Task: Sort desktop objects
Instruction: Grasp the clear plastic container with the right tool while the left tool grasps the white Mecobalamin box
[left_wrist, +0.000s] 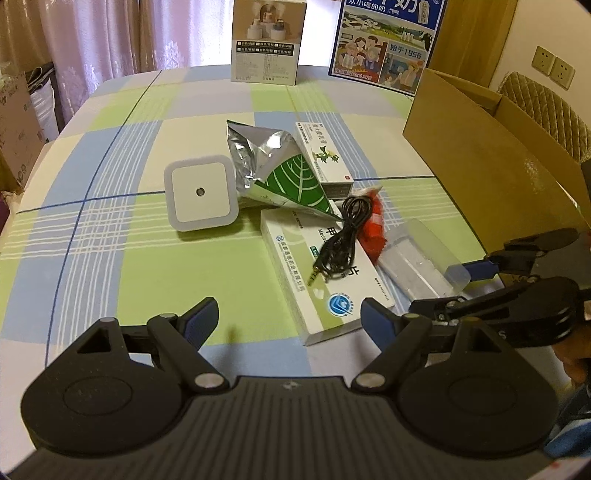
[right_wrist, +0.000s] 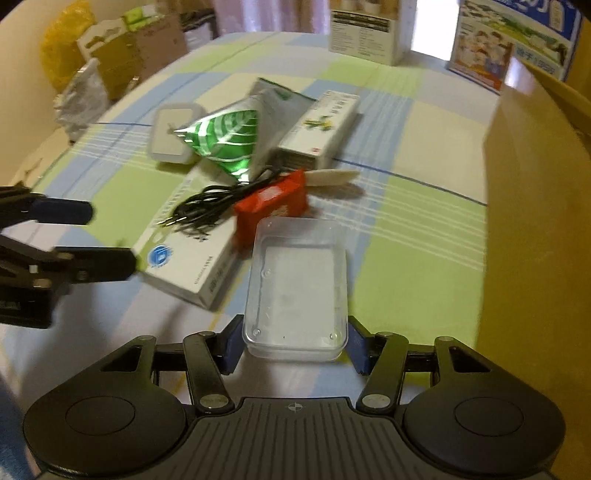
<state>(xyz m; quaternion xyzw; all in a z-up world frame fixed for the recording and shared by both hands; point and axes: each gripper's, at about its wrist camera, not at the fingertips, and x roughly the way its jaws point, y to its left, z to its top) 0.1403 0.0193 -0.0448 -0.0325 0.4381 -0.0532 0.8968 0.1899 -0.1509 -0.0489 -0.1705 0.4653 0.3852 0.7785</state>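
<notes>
A table (left_wrist: 110, 221) under a checked green, blue and cream cloth fills both views. At its right edge stands an open cardboard box (left_wrist: 480, 155), and at the far edge stand a white product carton (left_wrist: 269, 40) and a blue printed milk carton (left_wrist: 384, 40).

A cluster of small things lies near the middle of the cloth. The largest is a long white medicine box (left_wrist: 295, 251), with a coiled black audio cable (left_wrist: 341, 236) lying on top of it. Behind it lies a silver foil pouch with a green leaf print (left_wrist: 273, 173), its tip resting on that box, and a second, smaller white medicine box (left_wrist: 325, 155) lies just beside the pouch. A square white night light (left_wrist: 200, 192) sits to the left of the pouch. A red packet (left_wrist: 375, 229) lies between the long box and a clear plastic case (right_wrist: 295, 284).

The right gripper (right_wrist: 295, 341) has its blue pads against the two sides of the near end of the clear case, clamped on it, while the case rests on the cloth.

The left gripper (left_wrist: 291, 321) hangs with its fingers wide apart and nothing between them, just short of the near end of the long medicine box.
</notes>
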